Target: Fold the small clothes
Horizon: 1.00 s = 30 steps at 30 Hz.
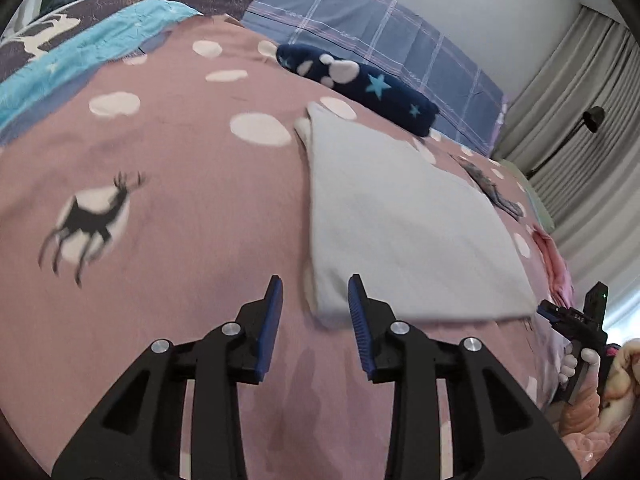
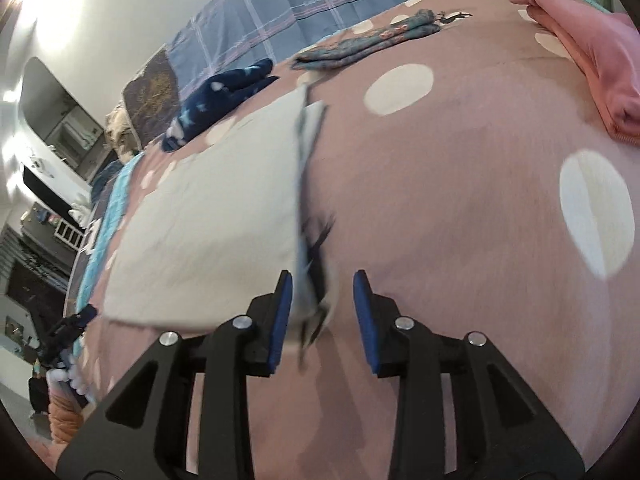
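Note:
A pale grey-white garment lies flat on the pink spotted bedspread. My left gripper is open just above the bed, its jaws on either side of the garment's near left corner. In the right wrist view the same garment lies to the left. My right gripper is open with the garment's near right edge between its jaws. The right gripper also shows at the far right of the left wrist view.
A navy starred fleece piece lies beyond the garment. A folded blue patterned cloth and a pink garment lie on the bed's far right. A checked blue pillow is at the headboard; curtains hang at the right.

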Motion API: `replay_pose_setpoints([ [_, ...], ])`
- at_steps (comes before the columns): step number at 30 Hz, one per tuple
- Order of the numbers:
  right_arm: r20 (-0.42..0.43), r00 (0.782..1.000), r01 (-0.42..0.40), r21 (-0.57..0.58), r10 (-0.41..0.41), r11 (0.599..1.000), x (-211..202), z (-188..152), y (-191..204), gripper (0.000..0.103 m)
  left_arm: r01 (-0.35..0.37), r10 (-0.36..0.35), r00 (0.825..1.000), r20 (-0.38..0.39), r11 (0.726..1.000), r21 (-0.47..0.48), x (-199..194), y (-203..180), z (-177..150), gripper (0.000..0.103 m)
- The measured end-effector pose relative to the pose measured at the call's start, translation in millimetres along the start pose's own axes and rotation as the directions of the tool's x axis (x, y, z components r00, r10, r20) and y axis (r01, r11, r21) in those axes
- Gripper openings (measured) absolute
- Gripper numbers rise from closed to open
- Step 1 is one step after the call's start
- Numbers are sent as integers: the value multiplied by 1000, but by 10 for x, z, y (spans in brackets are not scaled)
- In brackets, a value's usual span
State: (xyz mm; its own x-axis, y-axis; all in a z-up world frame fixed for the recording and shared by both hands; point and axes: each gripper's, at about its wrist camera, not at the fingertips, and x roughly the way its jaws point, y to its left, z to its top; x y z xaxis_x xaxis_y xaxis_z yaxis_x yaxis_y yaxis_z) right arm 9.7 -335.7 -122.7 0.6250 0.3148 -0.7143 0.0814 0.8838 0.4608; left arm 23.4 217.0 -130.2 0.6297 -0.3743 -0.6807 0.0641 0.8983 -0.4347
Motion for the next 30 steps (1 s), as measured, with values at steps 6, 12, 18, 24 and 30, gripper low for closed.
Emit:
replay_pose_setpoints([
  [6,-12,997,-71,13,71,997,-109,-201,106,37,36,-35,999,-29,999,31,232,-93,-111,34],
  [12,2,998,-63,52,63,997,-169,-355,124,39,-4,-1,995,101,999,49,48,-36,44,3],
  [18,8,998,-57,99,56,993,-209,-443,15,41,-29,34,997,63,996,-78,-67,289,-135,1],
  [24,1,991,-131,205,133,970,-36,-409,-49,49,271,-272,962,27,938,-218,134,88,-406,54],
  [30,63,970,-243,368,236,898,306,-235,-150,51,282,-275,959,66,930,-236,503,-63,-112,29],
])
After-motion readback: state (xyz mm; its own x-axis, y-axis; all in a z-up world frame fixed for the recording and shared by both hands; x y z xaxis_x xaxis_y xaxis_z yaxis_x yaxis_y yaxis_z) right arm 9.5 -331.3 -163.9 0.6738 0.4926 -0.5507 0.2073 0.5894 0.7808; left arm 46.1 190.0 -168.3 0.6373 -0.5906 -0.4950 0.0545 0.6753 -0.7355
